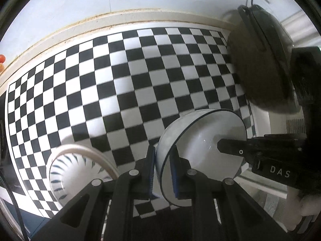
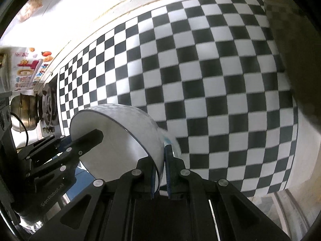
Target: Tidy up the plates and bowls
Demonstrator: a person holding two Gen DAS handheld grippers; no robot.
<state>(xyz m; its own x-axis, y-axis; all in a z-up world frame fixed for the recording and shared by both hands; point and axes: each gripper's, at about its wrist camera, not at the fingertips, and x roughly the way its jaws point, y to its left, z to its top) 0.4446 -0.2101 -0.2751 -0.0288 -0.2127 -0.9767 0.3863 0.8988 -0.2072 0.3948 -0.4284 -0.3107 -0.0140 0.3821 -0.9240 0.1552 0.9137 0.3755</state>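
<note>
Checkered black-and-white tabletop (image 1: 124, 76) fills both views, edged by a pale ledge along the far side.

Nearest in the left wrist view, the left gripper (image 1: 163, 170) is clenched on the rim of a white bowl (image 1: 202, 144), one blue pad outside the wall and one inside. The bowl hangs tipped on edge, opening toward 3 o'clock, clear of the checks below. In the right wrist view the right gripper (image 2: 160, 172) pinches the opposite rim of the same bowl the same way, its opening toward 9 o'clock. Each gripper shows in the other's view, reaching into the bowl's far side.

Beside the left gripper, at 8 o'clock, sits a second bowl, striped (image 1: 80, 172) inside, on the tabletop. Farther off at 2 o'clock a dark pot (image 1: 258, 64) stands near the wall; its details are blurred.

The step in hand looks like carrying the white bowl with both hands, probably toward the striped one for nesting, though the target is a guess. To do it well, both grips should travel together so the thin rim is not twisted or pulled apart. The bowl wants levelling before it goes down, and both jaws should release only once it rests.
</note>
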